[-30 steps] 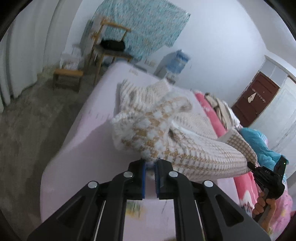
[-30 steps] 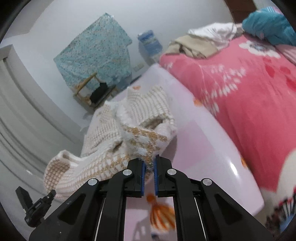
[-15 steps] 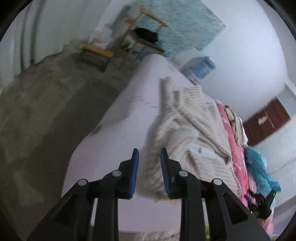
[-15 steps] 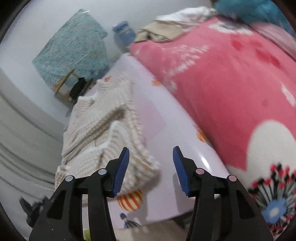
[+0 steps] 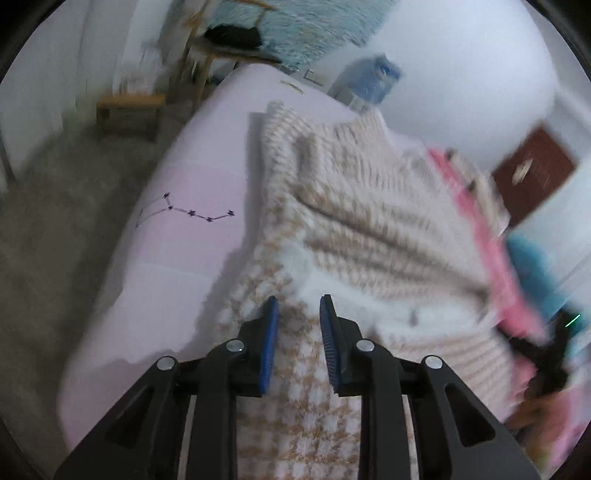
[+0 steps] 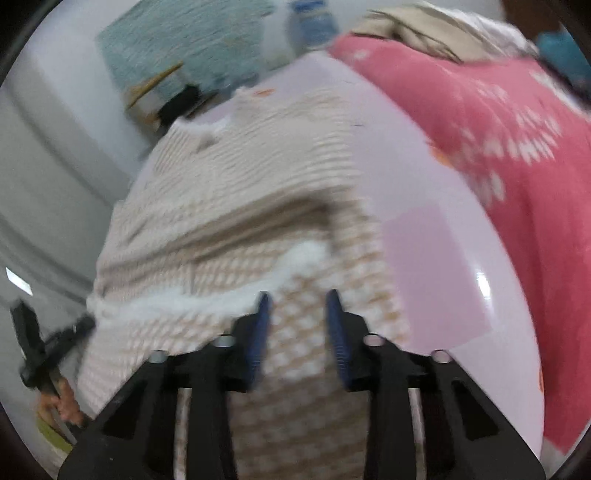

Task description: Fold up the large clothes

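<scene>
A cream and tan knitted sweater (image 5: 351, 221) lies spread on the pale pink bed (image 5: 192, 206); it also shows in the right wrist view (image 6: 240, 206). My left gripper (image 5: 297, 312) is open, its blue pads just above the sweater's checked near edge, holding nothing. My right gripper (image 6: 297, 306) is open too, over the same near edge further right, empty. Each view shows the other gripper at its side edge: the right one (image 5: 546, 354) and the left one (image 6: 37, 350). Both views are blurred by motion.
A pink flowered blanket (image 6: 498, 129) covers the bed's right side, with piled clothes (image 6: 424, 33) beyond. A wooden chair (image 5: 221, 48), a stool (image 5: 129, 110) and a blue water jug (image 5: 369, 81) stand past the bed's far end. Grey floor (image 5: 48, 240) lies left.
Both grippers let go of the sweater corners they held pinched a second ago. They have since moved down close over its near edge, jaws open.
</scene>
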Demonstrator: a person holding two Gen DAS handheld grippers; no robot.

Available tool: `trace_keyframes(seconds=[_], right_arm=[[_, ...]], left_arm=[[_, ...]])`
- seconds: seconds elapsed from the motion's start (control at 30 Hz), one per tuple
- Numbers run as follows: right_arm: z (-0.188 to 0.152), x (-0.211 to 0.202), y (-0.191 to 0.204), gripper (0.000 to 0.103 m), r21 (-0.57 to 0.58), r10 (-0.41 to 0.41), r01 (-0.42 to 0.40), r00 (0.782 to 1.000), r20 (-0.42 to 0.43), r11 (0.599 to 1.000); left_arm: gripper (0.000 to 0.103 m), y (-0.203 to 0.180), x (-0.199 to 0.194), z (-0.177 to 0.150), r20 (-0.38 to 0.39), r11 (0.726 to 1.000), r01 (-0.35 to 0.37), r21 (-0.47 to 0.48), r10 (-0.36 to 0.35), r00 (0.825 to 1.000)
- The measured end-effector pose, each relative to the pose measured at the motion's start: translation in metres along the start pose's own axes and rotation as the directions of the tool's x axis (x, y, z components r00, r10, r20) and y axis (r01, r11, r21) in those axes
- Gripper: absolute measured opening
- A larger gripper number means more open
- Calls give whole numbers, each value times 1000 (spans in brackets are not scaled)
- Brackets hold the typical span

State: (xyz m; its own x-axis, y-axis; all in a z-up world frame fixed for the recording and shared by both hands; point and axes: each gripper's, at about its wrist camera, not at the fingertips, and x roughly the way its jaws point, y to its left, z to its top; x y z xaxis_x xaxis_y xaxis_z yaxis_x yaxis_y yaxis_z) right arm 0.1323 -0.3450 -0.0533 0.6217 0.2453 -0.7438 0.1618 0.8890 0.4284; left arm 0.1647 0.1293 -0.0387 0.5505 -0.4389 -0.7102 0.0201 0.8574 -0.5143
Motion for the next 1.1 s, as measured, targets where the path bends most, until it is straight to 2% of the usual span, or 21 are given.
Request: trace_keyframes(seconds=[0.03, 0.07, 0.1, 0.17, 0.2, 0.23, 0.33, 0.37, 0.43, 0.47, 0.5, 0.57, 0.63, 0.67, 0.73, 0.83, 0.97, 1.1], right_arm=[[2, -4, -6, 28, 27, 14, -15, 1000, 6, 1000], [5, -12, -12, 32, 57, -8, 6, 1000, 29, 998], [5, -17, -13, 41, 65, -30, 28, 999, 43, 997], [3, -26, -12, 42, 74, 20, -24, 999, 47, 997], [0, -29, -7, 45, 73, 65, -68, 997, 39, 995], [-4, -31, 2, 52, 51, 100, -101, 995, 23, 994], [-16, -22, 34, 62, -61, 139, -142, 989, -53, 988], [-23, -19, 44, 63, -101, 141, -149, 987, -79, 984], [-27, -8, 58, 63, -155, 117, -133, 987, -109, 979], [-31, 1, 64, 63, -181, 93, -116, 987, -134, 977], [-34, 10, 66, 63, -193, 72, -102, 985, -156, 976], [-39, 20, 65, 42, -209, 23, -62, 982, -188, 976], [-44, 21, 64, 15, -214, 9, -52, 980, -197, 975], [-48, 19, 64, 7, -226, 4, -49, 981, -195, 973], [-50, 15, 69, 3, -259, -17, -28, 985, -171, 965], [-50, 6, 83, 2, -289, -43, 10, 993, -108, 957], [-30, -10, 92, 2, -283, -22, 14, 999, -24, 959], [-23, 6, 100, 2, -295, -39, 36, 999, -4, 955]], left_arm=[[22, 4, -2, 2, 8, 1000, 16, -22, -16, 1000], [22, 5, -7, 4, 18, 1000, 15, -26, -15, 1000], [23, 3, -12, 4, 31, 1000, -5, -16, 6, 999], [30, -7, -25, 3, 64, 998, -52, 21, 51, 997], [30, -10, -27, 1, 67, 999, -36, 41, 34, 997], [31, -20, -31, -2, 50, 997, 14, 71, -17, 999], [43, -42, -24, -17, -71, 984, 141, 111, -133, 989], [44, -53, -12, -26, -148, 980, 147, 133, -127, 981], [45, -65, 6, -35, -205, 981, 73, 182, -35, 978], [45, -70, 16, -43, -212, 975, 28, 218, 20, 977], [45, -73, 16, -46, -191, 973, 11, 231, 35, 981], [41, -80, 16, -49, -164, 968, -19, 249, 61, 985], [28, -86, 15, -54, -131, 954, -78, 288, 120, 984], [17, -90, 15, -56, -117, 947, -95, 306, 136, 984], [5, -97, 15, -59, -107, 943, -89, 319, 129, 986], [3, -105, 13, -55, -55, 929, -111, 353, 139, 989], [3, -109, -1, -36, 42, 927, -120, 355, 112, 993], [3, -105, 11, -30, 59, 917, -154, 368, 142, 988]])
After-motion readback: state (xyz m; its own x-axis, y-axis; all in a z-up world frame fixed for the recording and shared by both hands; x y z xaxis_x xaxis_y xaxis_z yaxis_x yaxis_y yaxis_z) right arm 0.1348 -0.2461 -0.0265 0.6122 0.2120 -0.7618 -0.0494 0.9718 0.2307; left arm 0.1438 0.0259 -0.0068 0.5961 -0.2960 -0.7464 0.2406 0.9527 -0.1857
